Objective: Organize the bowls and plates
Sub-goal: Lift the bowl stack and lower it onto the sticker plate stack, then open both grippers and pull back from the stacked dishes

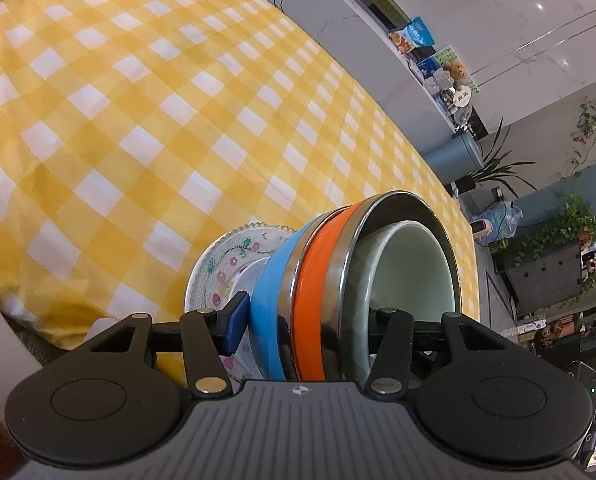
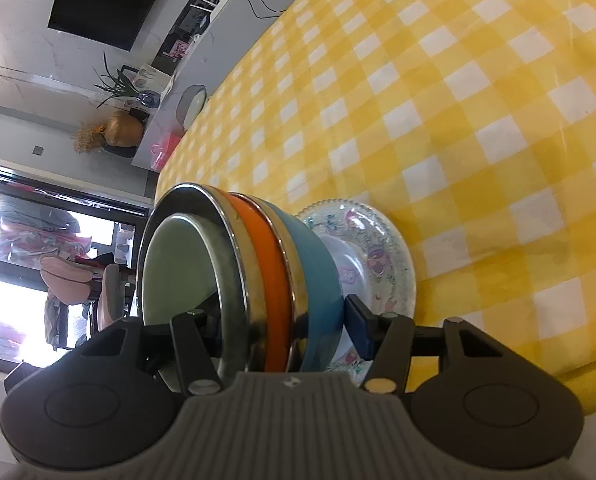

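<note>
Sitting between both tongs: bowl stack

two matte black linkage grippers

the left gripper is built from black plastic arms on round discs, joined by silver rivets to a ribbed grey housing. a blue pad is fitted to one finger. the right gripper is made alike.

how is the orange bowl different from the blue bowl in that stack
The orange bowl sits nested inside the blue bowl, so only a narrow orange band shows, while the blue bowl shows a broader side. The orange bowl has a bowl above and below it; the blue bowl is the lowest bowl, next to the flowered plate. Both have shiny metal rims and are clamped together in both grippers.
</note>
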A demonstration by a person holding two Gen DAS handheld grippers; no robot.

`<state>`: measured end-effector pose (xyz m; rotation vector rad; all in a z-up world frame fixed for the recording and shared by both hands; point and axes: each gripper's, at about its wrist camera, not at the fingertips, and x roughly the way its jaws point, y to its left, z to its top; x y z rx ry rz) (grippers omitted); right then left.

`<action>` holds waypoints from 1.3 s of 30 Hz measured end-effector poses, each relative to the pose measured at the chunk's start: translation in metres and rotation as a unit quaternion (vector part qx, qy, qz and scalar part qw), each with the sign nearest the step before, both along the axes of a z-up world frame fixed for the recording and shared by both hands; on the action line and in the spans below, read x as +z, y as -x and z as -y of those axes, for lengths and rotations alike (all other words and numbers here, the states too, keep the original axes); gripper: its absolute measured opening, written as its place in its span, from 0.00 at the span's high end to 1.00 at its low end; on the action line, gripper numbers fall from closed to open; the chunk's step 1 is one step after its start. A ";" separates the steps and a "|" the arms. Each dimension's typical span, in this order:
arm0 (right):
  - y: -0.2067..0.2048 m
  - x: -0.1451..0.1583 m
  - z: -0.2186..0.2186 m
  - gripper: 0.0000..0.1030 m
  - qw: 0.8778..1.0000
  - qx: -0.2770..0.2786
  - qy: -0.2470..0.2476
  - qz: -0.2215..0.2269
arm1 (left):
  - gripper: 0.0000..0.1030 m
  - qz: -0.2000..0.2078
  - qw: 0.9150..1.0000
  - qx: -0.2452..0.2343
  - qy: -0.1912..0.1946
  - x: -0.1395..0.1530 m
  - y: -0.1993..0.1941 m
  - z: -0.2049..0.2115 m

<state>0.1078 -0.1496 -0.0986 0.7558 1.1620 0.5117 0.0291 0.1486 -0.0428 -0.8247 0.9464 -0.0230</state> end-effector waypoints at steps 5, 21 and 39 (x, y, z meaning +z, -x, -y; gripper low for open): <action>-0.005 -0.007 0.002 0.46 1.000 0.005 0.001 -0.010 | 0.44 -0.013 1.000 -0.003 0.001 -0.006 -0.004 0.000; -0.005 -0.011 0.004 0.40 1.000 0.014 0.007 -0.001 | 0.43 -0.029 1.000 -0.002 0.010 -0.018 -0.012 0.000; 0.007 0.019 0.011 0.19 0.997 0.000 0.043 0.062 | 0.24 0.003 0.999 0.014 -0.037 0.013 -0.001 0.001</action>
